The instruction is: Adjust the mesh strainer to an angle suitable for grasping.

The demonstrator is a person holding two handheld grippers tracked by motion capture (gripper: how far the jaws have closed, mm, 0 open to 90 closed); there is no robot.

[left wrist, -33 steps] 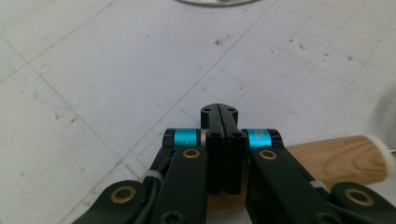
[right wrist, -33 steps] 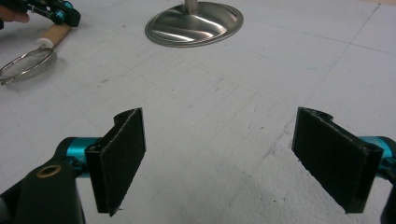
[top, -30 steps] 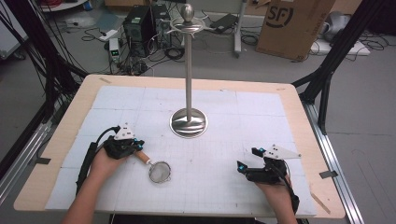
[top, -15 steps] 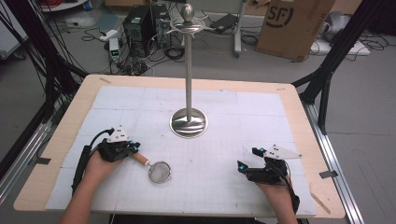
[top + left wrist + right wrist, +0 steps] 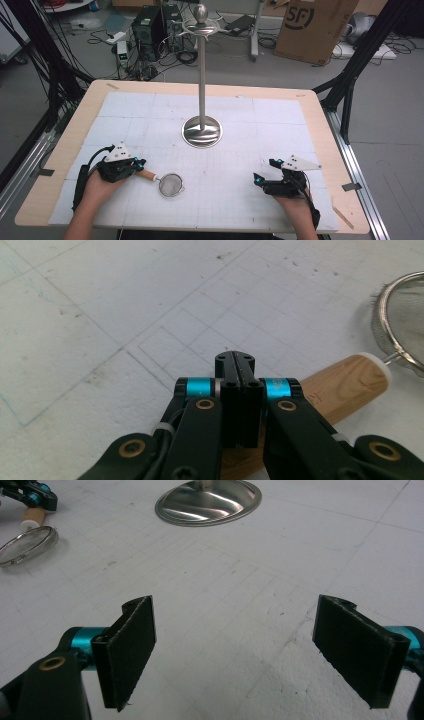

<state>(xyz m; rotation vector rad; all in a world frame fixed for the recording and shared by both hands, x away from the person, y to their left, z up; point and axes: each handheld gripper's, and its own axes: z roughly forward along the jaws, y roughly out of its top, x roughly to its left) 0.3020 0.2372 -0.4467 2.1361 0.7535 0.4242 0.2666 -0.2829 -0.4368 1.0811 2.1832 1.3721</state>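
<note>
On the near left of the white gridded mat point(image 5: 280, 125), the left gripper point(image 5: 235, 365) hovers over the wooden handle of the small round wire-mesh strainer point(image 5: 171, 184) with its jaws pressed together and gripping nothing, seemingly poised before a pickup. The strainer lies flat, handle toward that hand, near the tall steel hook stand point(image 5: 201, 131). At near right, the right gripper point(image 5: 235, 650) rests low, jaws spread wide and empty, likely waiting.

Bright even light; soft shadows; slight blur.

A strainer point(image 5: 171, 184) lies on the table point(image 5: 280, 120) before the stand point(image 5: 201, 131), toward the left.
</note>
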